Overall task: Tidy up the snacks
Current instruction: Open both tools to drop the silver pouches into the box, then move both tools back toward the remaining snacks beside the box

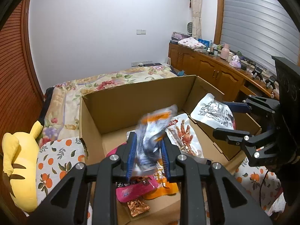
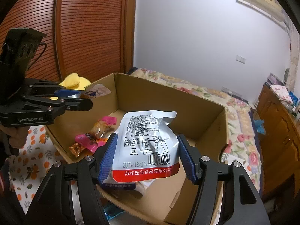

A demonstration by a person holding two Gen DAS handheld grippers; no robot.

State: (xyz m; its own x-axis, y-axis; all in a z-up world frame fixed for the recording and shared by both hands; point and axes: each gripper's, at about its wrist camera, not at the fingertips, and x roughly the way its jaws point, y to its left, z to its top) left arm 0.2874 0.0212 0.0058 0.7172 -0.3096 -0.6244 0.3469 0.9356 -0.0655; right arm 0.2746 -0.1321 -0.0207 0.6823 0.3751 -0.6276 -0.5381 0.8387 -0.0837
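Over the open cardboard box (image 2: 168,101), the left gripper (image 2: 82,98), marked "GenRobot.AI", pinches a silver packet (image 1: 150,140); rightward, the right gripper (image 2: 148,150) clamps a white pouch (image 2: 148,140) printed "2025/12/14", barcode "6 974802 690056", red band "苏州逸方食品有限公司".

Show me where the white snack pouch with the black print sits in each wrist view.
Left wrist view: white pouch at right of centre, over the cardboard box's right wall, in the right claw.
Right wrist view: bottom centre, between the near claw's blue pads.
Shared landmark: the pink packet on the box floor.
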